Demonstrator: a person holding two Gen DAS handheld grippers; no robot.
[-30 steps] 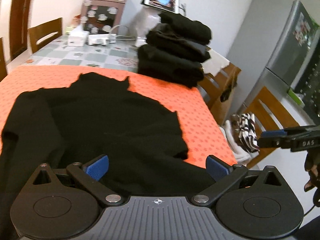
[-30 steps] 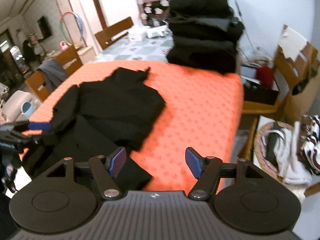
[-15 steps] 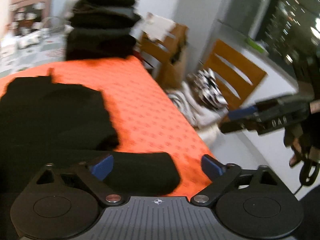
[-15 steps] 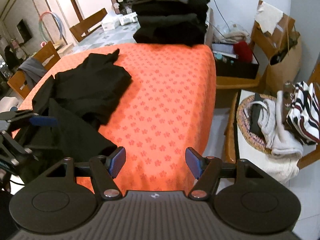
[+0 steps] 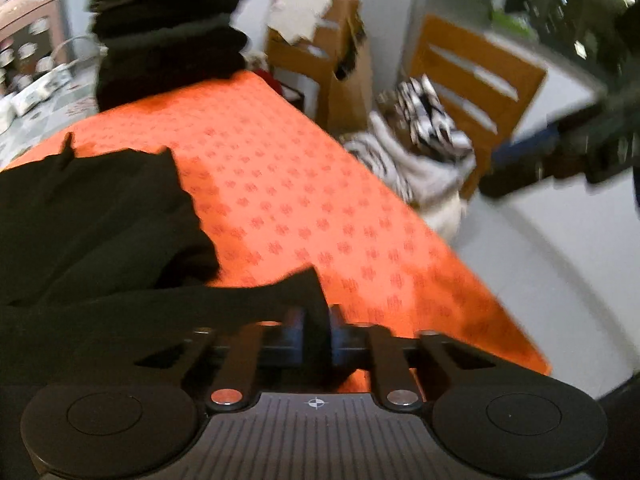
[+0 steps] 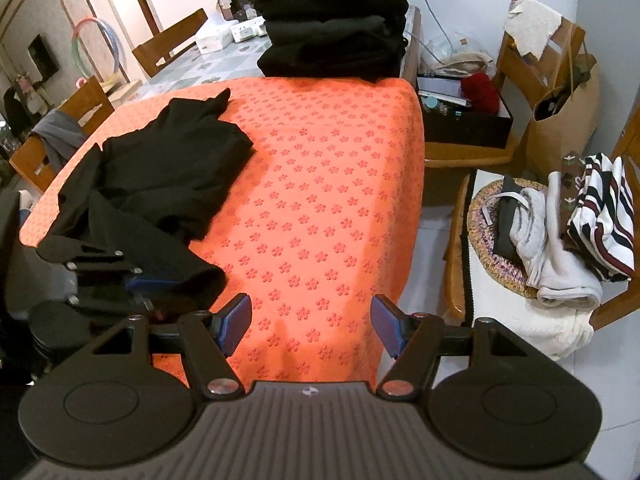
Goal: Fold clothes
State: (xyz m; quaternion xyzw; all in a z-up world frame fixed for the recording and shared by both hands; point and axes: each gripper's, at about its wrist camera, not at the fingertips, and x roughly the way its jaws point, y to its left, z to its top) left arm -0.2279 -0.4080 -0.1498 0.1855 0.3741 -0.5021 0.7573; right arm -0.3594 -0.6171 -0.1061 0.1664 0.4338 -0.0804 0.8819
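Observation:
A black garment (image 6: 168, 176) lies rumpled on the left half of the orange flower-print table cover (image 6: 328, 184); it also fills the left of the left wrist view (image 5: 100, 216). My left gripper (image 5: 316, 336) is shut on the garment's near corner at the table's front edge; it shows from the side in the right wrist view (image 6: 136, 284). My right gripper (image 6: 310, 326) is open and empty, above the table's front edge, to the right of the garment. It shows blurred in the left wrist view (image 5: 560, 156).
A tall stack of folded dark clothes (image 6: 332, 28) stands at the table's far end. A round basket (image 6: 492, 252) with white and striped clothes sits on a chair at the right. Wooden chairs (image 6: 536, 64), a paper bag (image 6: 564, 120) and a dark box (image 6: 464, 120) stand beyond the table's right edge.
My left gripper swung right along the front edge and closed on the garment's near corner. My right gripper drew back toward the front edge and stayed open.

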